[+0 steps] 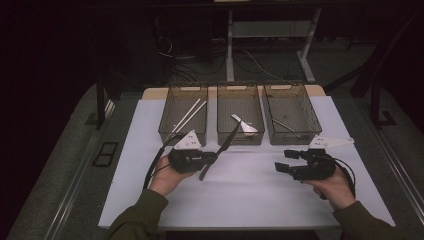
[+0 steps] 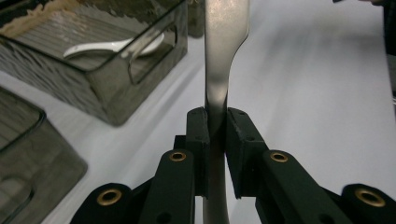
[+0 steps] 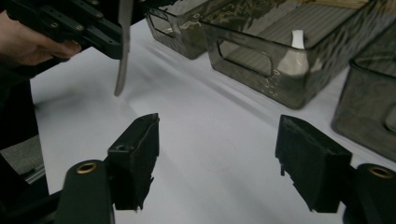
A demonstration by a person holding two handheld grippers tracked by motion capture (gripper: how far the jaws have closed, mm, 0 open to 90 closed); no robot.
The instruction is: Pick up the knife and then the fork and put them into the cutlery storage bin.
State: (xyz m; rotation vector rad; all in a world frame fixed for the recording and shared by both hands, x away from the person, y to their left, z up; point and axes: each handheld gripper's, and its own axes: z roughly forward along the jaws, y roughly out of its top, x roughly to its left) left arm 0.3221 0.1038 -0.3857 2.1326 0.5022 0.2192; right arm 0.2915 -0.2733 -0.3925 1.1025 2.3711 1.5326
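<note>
The left claw (image 1: 212, 159) is clenched on the handle of a metal utensil (image 1: 220, 150), which slants up over the bench (image 1: 240, 195) toward the front wall of the middle basket (image 1: 239, 136). The right claw (image 1: 286, 161), to the right of that basket and nearer the person, is released with nothing between its jaws.
</note>
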